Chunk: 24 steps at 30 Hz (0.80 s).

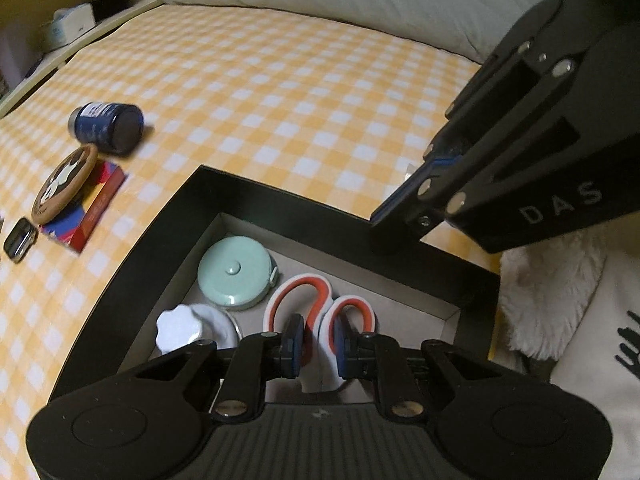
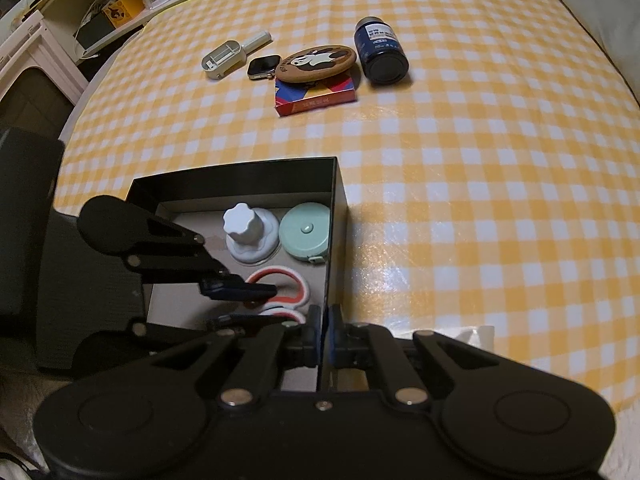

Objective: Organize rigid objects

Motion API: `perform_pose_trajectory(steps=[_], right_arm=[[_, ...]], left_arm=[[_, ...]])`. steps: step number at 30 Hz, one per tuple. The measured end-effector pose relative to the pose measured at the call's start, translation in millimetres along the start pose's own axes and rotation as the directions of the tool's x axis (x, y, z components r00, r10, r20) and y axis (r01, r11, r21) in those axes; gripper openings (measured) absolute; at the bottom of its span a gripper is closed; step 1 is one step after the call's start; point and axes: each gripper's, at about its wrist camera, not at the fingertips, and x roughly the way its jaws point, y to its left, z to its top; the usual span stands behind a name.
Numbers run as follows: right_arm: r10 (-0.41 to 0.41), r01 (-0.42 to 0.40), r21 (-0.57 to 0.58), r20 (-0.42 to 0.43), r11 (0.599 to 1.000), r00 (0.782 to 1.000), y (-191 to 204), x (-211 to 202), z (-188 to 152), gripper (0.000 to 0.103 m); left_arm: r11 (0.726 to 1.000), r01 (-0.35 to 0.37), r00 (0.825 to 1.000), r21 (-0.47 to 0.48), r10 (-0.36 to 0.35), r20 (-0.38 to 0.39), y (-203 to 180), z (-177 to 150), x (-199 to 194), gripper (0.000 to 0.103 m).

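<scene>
The left tool point(image 1: 316, 344) is inside the black box point(image 1: 280, 204), its pads nearly together on the orange-and-white handle of the scissors point(image 1: 320, 300), which lie on the box floor. Just ahead and to the left of it in the box sit a green tape measure point(image 1: 236, 272) and a white knob point(image 1: 180, 326), side by side. The right tool point(image 2: 325, 336) is closed on the near right wall of the box point(image 2: 336, 200), one pad inside and one outside. Well ahead of the right tool, on the yellow checked bed point(image 2: 480, 160), lie a blue bottle point(image 2: 382, 50) on its side, a round panda coaster point(image 2: 316, 63) resting on a red card box point(image 2: 316, 98), a watch point(image 2: 264, 67) and a pale grey case point(image 2: 230, 56).
</scene>
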Motion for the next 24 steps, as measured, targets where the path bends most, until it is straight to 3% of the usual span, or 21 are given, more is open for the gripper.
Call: perform_pose_trajectory(steps=[12, 24], right_arm=[[-0.003, 0.003, -0.001, -0.002, 1.000, 1.000, 0.3, 2.4, 1.0, 0.004], [-0.003, 0.003, -0.001, -0.001, 1.000, 1.000, 0.4, 2.5, 0.9, 0.004]], left_arm=[[1.000, 0.001, 1.000, -0.017, -0.001, 0.013, 0.1, 3.6, 12.7, 0.019], [0.998, 0.006, 1.000, -0.064, -0.004, 0.031, 3.3, 0.9, 2.9, 0.047]])
